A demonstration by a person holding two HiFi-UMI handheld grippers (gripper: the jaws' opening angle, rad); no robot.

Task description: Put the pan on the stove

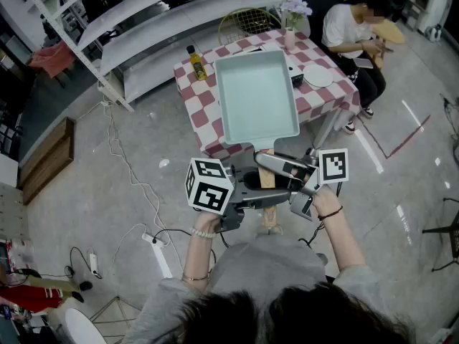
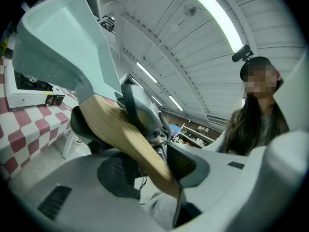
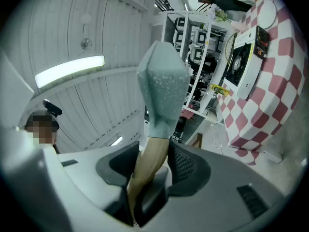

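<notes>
Pan, pale green and rectangular, hangs mid-frame above the checkered desk. Fingers of the left gripper and right gripper both clamp its wooden handle. A white stove sits on the desk.

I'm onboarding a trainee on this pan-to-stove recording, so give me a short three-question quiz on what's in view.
1. True or false: the left hand-held gripper and the right hand-held gripper are both shut on the light wooden handle of the mint-green rectangular pan.
2. The pan is: A) held in the air over the red-and-white checked table; B) resting flat on it; C) upside down on it.
3. What lies on the table right of the pan?
Key: 1 true; 2 A; 3 the round white plate.
</notes>
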